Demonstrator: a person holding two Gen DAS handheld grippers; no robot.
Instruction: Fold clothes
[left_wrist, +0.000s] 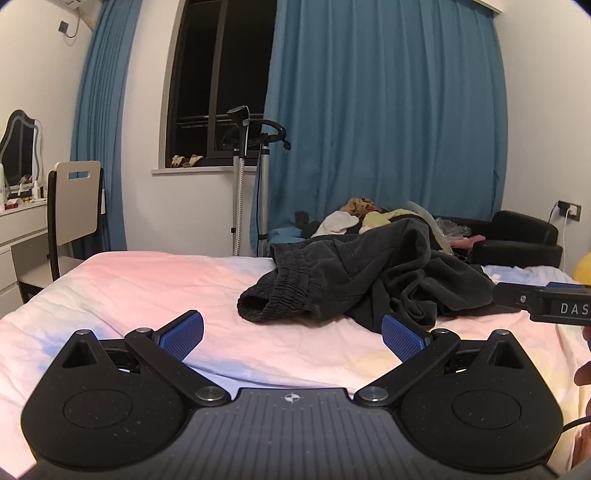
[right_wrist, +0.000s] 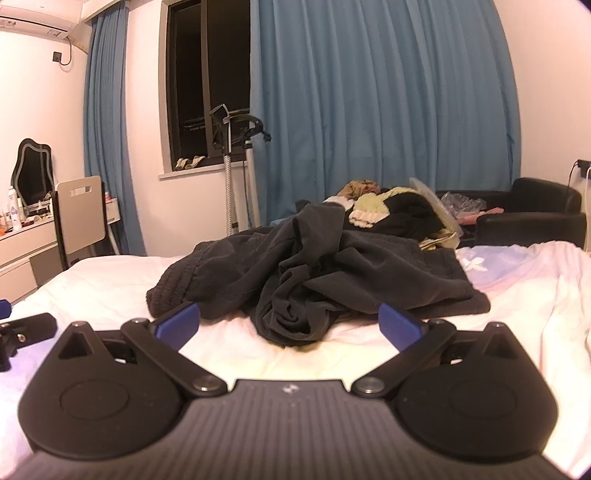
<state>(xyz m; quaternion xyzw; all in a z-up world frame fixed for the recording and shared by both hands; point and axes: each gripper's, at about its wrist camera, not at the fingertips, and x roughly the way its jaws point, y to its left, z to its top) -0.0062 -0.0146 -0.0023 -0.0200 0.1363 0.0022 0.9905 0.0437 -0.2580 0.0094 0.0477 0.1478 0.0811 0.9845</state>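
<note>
A crumpled black garment (left_wrist: 354, 273) with an elastic waistband lies bunched on the pale bed sheet (left_wrist: 147, 291); in the right wrist view the same black garment (right_wrist: 310, 273) fills the middle of the bed. My left gripper (left_wrist: 293, 334) stands open low over the sheet, short of the waistband, nothing between its blue pads. My right gripper (right_wrist: 290, 325) is open too, its fingers either side of the garment's near fold without touching it. The right gripper's body (left_wrist: 546, 301) shows at the left view's right edge.
A heap of mixed clothes (right_wrist: 391, 210) lies behind the black garment. A black armchair (right_wrist: 532, 214) stands at the back right, a garment steamer (left_wrist: 243, 155) by the window, and a chair (left_wrist: 70, 218) and dresser at the left. Blue curtains hang behind.
</note>
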